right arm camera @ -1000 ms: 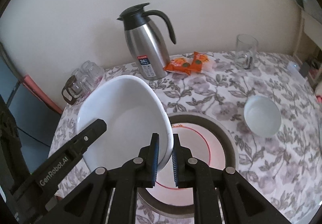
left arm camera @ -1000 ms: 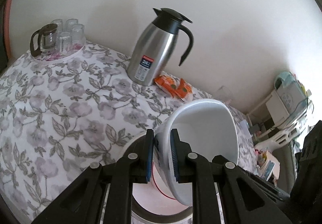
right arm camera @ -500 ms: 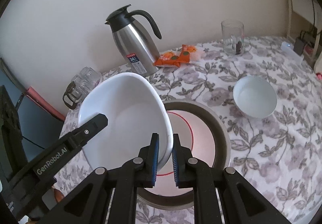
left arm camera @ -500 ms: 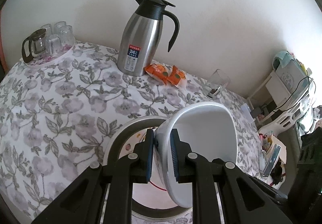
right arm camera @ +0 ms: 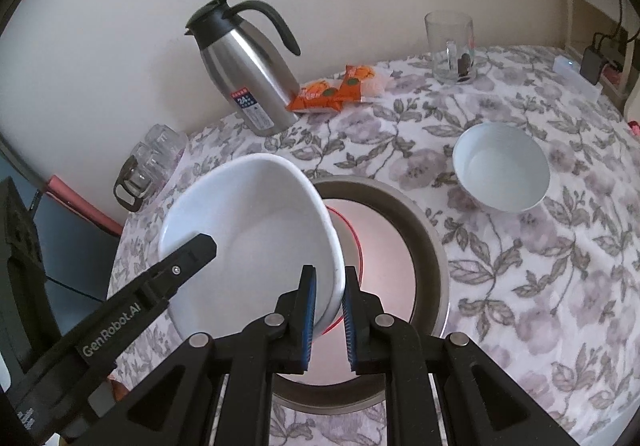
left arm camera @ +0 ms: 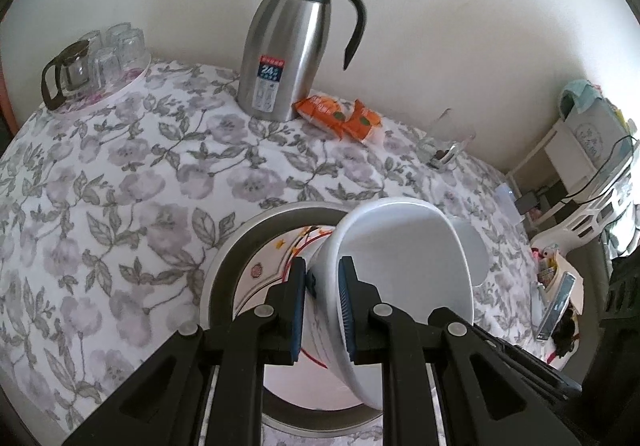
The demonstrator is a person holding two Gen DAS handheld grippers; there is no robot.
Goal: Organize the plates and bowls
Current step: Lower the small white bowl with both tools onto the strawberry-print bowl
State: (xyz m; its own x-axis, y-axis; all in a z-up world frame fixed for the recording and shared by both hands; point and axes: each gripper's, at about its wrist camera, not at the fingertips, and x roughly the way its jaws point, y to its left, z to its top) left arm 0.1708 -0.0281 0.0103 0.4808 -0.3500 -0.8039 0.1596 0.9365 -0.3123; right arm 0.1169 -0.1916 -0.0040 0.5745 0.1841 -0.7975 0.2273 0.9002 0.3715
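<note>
- As both tools grip it at once, the big bowl (right arm camera: pixel 256 230) hangs tilted above the plate (right arm camera: pixel 384 246), which lies on the flowered bench (right arm camera: pixel 560 286).
- The left tool (left arm camera: pixel 322 310) is clamped on one side of the rim, one pad inside the wall and one outside; the right tool (right arm camera: pixel 329 320) pinches the opposite rim the same way.
- The bowl looks like glazed white ceramic: stiff, probably fairly heavy for its thin rim, and slick under the pads.
- It is likely brittle, so a knock against the plate could chip either piece.
- The rim is the only sensible hold; the two grips on opposite sides share the weight and stop the bowl swinging.
- A small bowl (right arm camera: pixel 502 165) sits apart on the bench, to the right of the plate in the right wrist view.
- It looks light enough for one tool, taken at the rim.
</note>
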